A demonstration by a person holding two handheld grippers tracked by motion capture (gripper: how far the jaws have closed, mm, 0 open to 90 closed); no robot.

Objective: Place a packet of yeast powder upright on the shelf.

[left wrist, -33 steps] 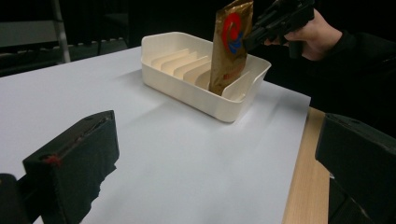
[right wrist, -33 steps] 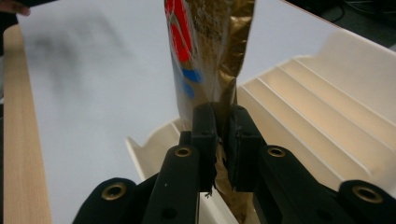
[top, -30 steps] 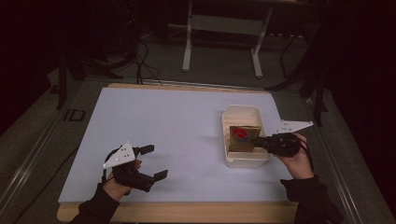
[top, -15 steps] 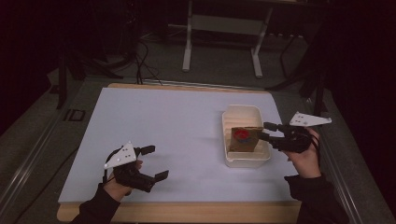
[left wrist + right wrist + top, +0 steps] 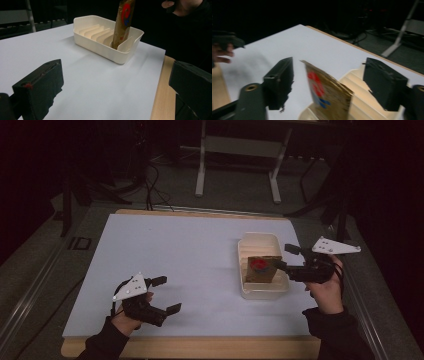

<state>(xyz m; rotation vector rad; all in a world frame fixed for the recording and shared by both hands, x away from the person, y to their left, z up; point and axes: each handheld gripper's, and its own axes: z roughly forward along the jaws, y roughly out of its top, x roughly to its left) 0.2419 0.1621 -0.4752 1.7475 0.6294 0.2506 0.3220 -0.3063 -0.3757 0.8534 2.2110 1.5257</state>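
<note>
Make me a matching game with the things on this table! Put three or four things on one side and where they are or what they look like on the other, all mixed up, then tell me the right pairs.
Things:
1. packet
2. rack
3. left gripper
4. right gripper

Places and states:
A. cream, with slots inside, on the white sheet
B. open, jaws either side of the packet's top, not pressing it
C. brown with a red mark, standing in a slot
D. open over bare sheet, near the table's front edge

Right pairs: 1-C, 2-A, 3-D, 4-B
</note>
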